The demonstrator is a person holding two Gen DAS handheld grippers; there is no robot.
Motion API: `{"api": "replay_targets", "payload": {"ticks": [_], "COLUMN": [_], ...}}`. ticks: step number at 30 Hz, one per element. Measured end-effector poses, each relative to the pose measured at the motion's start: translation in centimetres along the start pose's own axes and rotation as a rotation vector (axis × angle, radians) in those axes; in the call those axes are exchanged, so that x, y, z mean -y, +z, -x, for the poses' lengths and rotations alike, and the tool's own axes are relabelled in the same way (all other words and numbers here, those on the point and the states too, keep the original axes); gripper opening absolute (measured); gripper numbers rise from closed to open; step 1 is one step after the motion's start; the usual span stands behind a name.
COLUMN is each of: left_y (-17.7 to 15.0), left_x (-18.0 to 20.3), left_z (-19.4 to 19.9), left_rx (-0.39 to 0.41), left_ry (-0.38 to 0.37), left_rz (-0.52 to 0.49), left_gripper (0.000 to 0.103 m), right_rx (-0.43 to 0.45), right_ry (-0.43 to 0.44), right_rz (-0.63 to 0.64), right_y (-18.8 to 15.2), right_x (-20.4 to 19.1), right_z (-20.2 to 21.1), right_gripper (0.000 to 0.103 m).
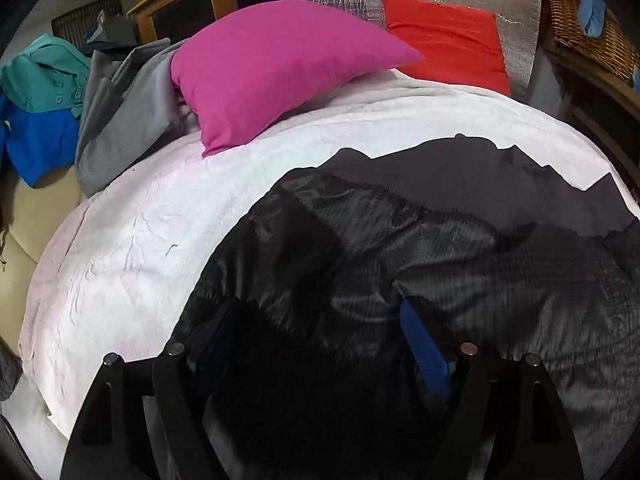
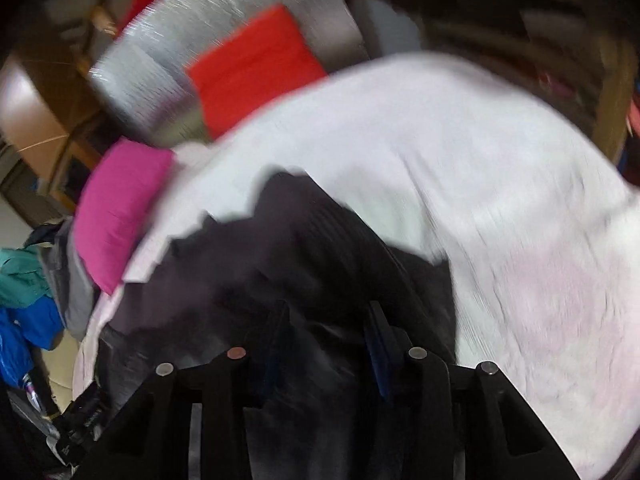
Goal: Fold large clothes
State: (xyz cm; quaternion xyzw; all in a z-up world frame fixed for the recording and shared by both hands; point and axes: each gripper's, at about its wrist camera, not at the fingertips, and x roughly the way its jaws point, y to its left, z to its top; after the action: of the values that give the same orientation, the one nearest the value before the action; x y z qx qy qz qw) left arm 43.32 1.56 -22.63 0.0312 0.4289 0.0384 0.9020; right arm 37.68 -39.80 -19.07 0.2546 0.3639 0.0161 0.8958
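Spreading wide over a black jacket (image 1: 360,248), the left gripper (image 1: 320,336) has its blue-padded fingers (image 1: 424,344) apart, shiny lining beneath and between them; the pads do not appear to press on the cloth. The jacket lies on a white blanket (image 1: 132,240), its dark grey ribbed hem toward the far side. In the blurred right wrist view, the right gripper (image 2: 324,328) has its jaws narrower, with the jacket (image 2: 260,248) bunched between the fingers (image 2: 378,344); whether the pads clamp it cannot be told through the blur. A pink cushion (image 1: 272,64) and a red cushion (image 1: 444,36) sit at the blanket's far edge. Grey, teal and blue clothes (image 1: 44,100) are heaped to the left. No writing is legible.
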Motion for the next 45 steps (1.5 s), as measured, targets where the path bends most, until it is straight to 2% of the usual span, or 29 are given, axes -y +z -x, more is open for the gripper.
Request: {"api": "replay_targets", "payload": {"ticks": [4, 6, 10, 12, 17, 22, 24, 26, 28, 29, 30, 32, 35, 37, 40, 42, 45], "left_y": [0.1, 0.2, 0.5, 0.7, 1.1, -0.1, -1.2, -2.1, -3.0, -3.7, -3.9, -4.3, -4.3, -4.4, -5.3, -6.2, -7.1], "left_x": [-0.1, 0.1, 0.7, 0.8, 1.0, 1.7, 2.2, 3.0, 4.1, 4.9, 5.2, 5.9, 5.7, 4.9, 4.6, 5.0, 5.5], "left_z": [-0.7, -0.8, -2.1, -2.6, -0.7, 4.7, 6.7, 7.4, 6.2, 4.7, 3.9, 3.6, 4.5, 5.3, 6.9, 7.8, 7.3], "left_rx": [-0.008, 0.004, 0.027, 0.027, 0.008, 0.099, 0.133, 0.127, 0.063, 0.004, -0.015, 0.002, 0.009, 0.011, 0.044, 0.071, 0.059], "left_ry": [-0.013, -0.026, -0.068, -0.087, -0.083, -0.115, -0.146, -0.160, -0.146, -0.130, -0.117, -0.076, -0.083, -0.096, -0.076, -0.057, 0.002], "left_rz": [0.021, 0.012, -0.004, -0.004, -0.019, -0.081, -0.116, -0.143, -0.175, -0.204, -0.219, -0.251, -0.235, -0.190, -0.176, -0.196, -0.225], "left_gripper": [0.083, 0.083, 0.084, 0.084, 0.084, 0.084, 0.084, 0.085, 0.085, 0.085, 0.086, 0.088, 0.088, 0.088, 0.088, 0.088, 0.093], "right_rx": [0.000, -0.054, -0.126, -0.123, -0.083, 0.017, 0.029, -0.017, -0.113, -0.170, -0.195, -0.180, -0.142, -0.084, -0.017, -0.039, -0.159], "right_ry": [0.025, 0.018, -0.113, -0.105, -0.116, 0.014, 0.062, 0.078, 0.016, -0.020, -0.045, -0.074, 0.003, -0.049, -0.120, -0.142, -0.185], "right_rz": [0.083, 0.065, -0.035, -0.070, -0.060, 0.084, 0.135, 0.174, 0.200, 0.205, 0.222, 0.284, 0.213, 0.187, 0.193, 0.187, 0.202], "right_y": [1.3, 1.6, 1.8, 2.2, 1.4, -0.6, -2.1, -4.0, -6.0, -7.0, -7.6, -7.7, -7.6, -7.9, -8.5, -9.0, -10.3], "right_x": [-3.3, -3.7, -1.6, -1.1, -1.6, -4.8, -6.2, -7.3, -7.9, -7.9, -8.1, -9.1, -8.3, -7.2, -6.0, -5.4, -4.6], "right_z": [-2.1, -4.5, -9.0, -9.9, -6.7, -0.8, 0.8, 1.0, -0.8, -2.2, -3.0, -2.8, -0.5, 1.8, 4.4, 4.7, 2.1], "right_gripper": [0.043, 0.043, 0.043, 0.043, 0.044, 0.045, 0.058, 0.061, 0.061, 0.061, 0.061, 0.061, 0.060, 0.060, 0.059, 0.058, 0.058]}}
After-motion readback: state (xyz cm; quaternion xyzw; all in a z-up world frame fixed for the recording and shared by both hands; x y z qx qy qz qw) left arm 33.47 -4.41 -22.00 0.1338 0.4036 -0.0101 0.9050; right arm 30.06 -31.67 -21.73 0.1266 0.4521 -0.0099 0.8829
